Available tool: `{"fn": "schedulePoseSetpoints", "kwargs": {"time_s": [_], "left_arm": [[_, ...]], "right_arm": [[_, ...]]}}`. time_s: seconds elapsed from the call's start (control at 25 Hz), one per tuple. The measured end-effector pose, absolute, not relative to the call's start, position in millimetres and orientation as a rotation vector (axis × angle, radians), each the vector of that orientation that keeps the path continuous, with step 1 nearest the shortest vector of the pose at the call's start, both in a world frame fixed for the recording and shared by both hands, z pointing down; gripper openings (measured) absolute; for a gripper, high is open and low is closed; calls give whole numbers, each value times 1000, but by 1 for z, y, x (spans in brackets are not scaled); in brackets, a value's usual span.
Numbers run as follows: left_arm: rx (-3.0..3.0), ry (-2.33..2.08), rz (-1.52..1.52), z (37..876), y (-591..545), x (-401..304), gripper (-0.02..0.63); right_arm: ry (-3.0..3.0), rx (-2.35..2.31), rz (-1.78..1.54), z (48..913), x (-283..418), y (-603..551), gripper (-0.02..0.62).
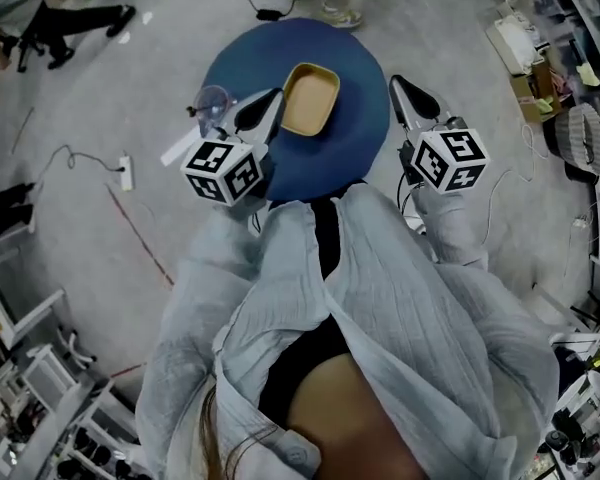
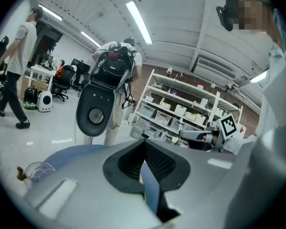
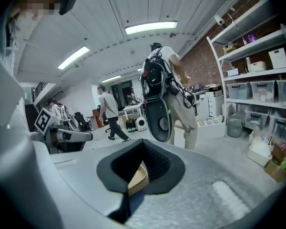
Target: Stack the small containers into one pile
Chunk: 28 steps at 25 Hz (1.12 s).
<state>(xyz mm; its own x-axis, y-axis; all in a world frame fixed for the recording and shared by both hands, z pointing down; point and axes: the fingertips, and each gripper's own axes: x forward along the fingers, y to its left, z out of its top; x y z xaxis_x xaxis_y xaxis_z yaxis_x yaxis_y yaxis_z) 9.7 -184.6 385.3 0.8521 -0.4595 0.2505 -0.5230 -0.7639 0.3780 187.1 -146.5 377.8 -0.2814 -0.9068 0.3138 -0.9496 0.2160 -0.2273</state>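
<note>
A tan square container sits near the middle of the round blue table. A small clear container stands at the table's left edge, and shows low at the left in the left gripper view. My left gripper hovers between the two containers, jaws together and empty. My right gripper is over the table's right edge, shut on nothing, well apart from the tan container. Through the narrow slit of the right gripper I see the tan container. The left gripper shows only a sliver of table.
A person with a backpack stands just past the table's far side; their shoes are visible. A power strip with cable lies on the floor at left. Boxes and shelving line the right side.
</note>
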Motion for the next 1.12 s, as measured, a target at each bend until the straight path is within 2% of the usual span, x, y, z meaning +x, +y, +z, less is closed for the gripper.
{"fn": "schedulePoseSetpoints", "kwargs": {"time_s": [1.12], "left_arm": [[2546, -678, 204, 407, -151, 16, 11]], "right_arm": [[-2267, 1741, 616, 414, 177, -121, 2]]}}
